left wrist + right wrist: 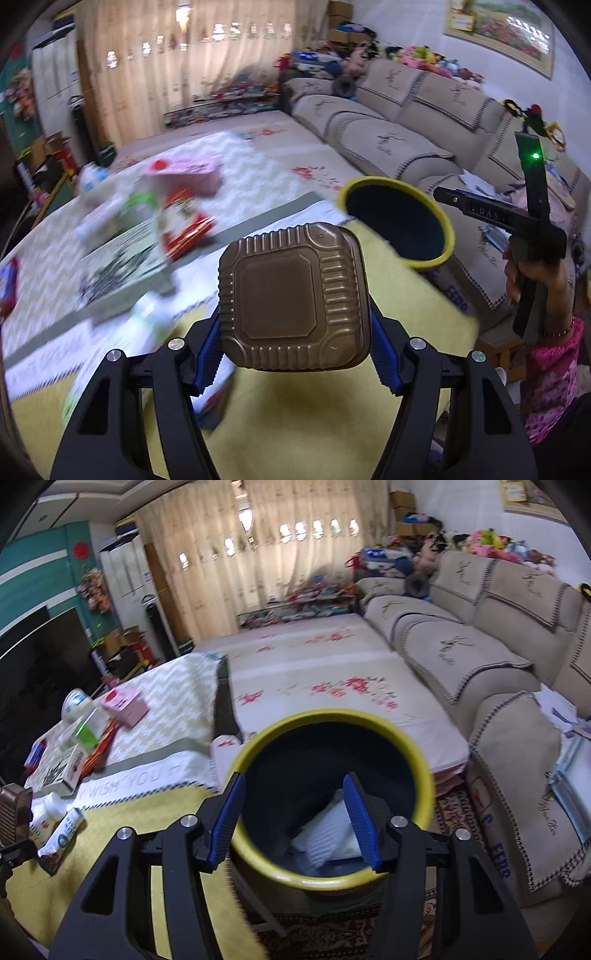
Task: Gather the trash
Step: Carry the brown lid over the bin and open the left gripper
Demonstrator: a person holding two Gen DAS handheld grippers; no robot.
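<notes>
My left gripper [295, 317] is shut on a brown ribbed square container [291, 295], held up above the yellow tablecloth [332, 424]; its edge also shows at the far left of the right wrist view [14, 805]. To its upper right stands a dark bin with a yellow rim [369, 180]. My right gripper [293, 777] hangs open over the bin's rim [332, 713], nothing between its blue pads [360, 819]. White crumpled packaging [328, 830] lies inside the bin. The table holds more litter: a tube [64, 834], a white bottle [53, 805] and a patterned box [61, 771].
A pink box [123, 705], a green-white carton [86, 731] and a white tub [75, 701] sit farther back on the table. A beige sofa [498, 657] runs along the right, a flowered mat [314, 664] covers the floor, and a dark screen [37, 657] stands at the left.
</notes>
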